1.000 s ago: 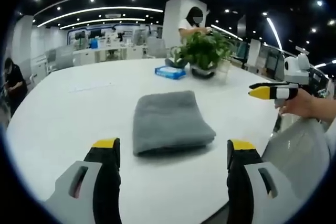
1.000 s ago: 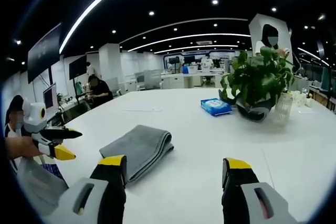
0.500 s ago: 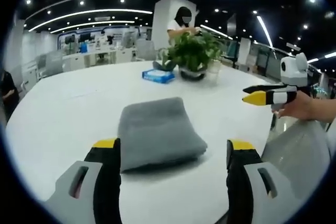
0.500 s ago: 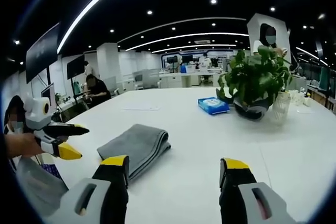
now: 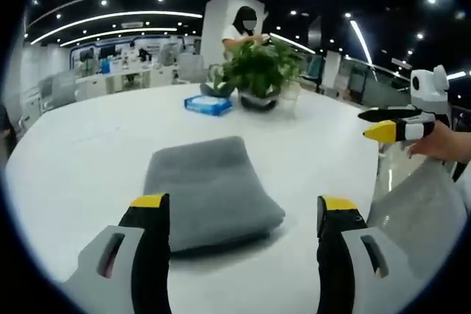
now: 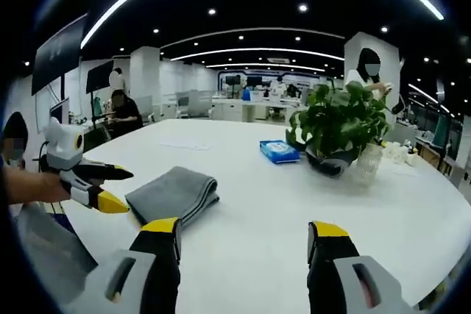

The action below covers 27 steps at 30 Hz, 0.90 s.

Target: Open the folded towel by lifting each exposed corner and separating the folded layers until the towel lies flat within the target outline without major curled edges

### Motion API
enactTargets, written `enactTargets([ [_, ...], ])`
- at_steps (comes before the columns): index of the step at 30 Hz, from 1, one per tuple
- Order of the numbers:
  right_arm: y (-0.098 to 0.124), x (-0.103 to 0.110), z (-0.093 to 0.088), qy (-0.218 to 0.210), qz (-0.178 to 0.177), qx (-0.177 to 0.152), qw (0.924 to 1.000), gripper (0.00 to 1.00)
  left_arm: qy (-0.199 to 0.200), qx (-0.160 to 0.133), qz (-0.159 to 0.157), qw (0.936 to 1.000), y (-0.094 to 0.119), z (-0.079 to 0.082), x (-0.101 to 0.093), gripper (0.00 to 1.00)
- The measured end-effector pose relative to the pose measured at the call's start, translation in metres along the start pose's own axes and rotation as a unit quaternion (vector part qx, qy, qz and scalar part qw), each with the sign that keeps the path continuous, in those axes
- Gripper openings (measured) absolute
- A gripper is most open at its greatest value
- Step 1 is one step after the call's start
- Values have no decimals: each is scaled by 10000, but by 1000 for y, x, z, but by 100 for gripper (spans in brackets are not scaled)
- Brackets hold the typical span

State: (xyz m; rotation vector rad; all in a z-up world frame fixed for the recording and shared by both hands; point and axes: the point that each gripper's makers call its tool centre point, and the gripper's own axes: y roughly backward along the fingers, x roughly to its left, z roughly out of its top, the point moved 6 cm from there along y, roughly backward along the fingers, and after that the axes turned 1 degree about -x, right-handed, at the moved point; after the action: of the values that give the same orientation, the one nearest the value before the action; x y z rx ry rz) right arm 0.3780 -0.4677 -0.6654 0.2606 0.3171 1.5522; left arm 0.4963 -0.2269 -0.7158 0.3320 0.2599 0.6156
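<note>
Presently, the folded grey terry towel [image 5: 210, 189] lies on the broad white oval table [image 5: 81, 145], untouched, a thick rounded fold facing the near right and the layers stacked neatly. No target outline can be made out on the tabletop.

Left gripper [image 5: 239, 215]: jaws wide apart, holding nothing, yellow tips just short of the towel's near edge. Its left jaw overlaps the towel's near left corner in the picture; whether they touch cannot be told.

Right gripper [image 6: 243, 237]: jaws likewise wide apart and empty, well right of the towel, above bare table. In the left gripper view it hangs off the table's right edge [image 5: 390, 126], held by a hand [image 5: 441, 141].

Further along, on the far side of the table, sit a flat blue packet [image 5: 208, 105] and a leafy green potted plant [image 5: 259, 71], with a clear ribbed glass vase [image 6: 366, 165] beside the plant.

Risks, as judged:
- The fold is thick. A jaw closing on the edge is likely to pinch several layers together, so the towel lifts as a bundle rather than opening.
- No corner stands clearly proud. A pinch taken at the rounded fold would drag the towel across the smooth table.
- With no outline visible, the spread towel may end up misplaced.
- A wide unfolding sweep toward the far side could reach the packet or plant.
</note>
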Motion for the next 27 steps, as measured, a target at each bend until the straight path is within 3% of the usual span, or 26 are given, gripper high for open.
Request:
enactTargets([
  [4,4,-12,3,311,-622,-155,9975,65,-49,83,-95,9999,-10,-3,-4,82],
  [6,5,-15,5,372,-756,-231,9962,63,-86,91,-115,9999,-17,-3,-6,82],
  [19,5,-15,7,168,-651,-329,9972,60,-462,266,-341,9980,-66,-11,-30,82],
  [23,4,-11,7,293,-533,-314,9977,59,-633,508,-316,9962,-77,-24,-32,80],
  [26,3,-10,7,336,-502,-311,9977,59,-795,799,-102,9936,-81,-36,-28,75],
  [27,3,-9,7,328,-485,-316,9978,59,-848,752,-78,9935,-82,-36,-28,73],
])
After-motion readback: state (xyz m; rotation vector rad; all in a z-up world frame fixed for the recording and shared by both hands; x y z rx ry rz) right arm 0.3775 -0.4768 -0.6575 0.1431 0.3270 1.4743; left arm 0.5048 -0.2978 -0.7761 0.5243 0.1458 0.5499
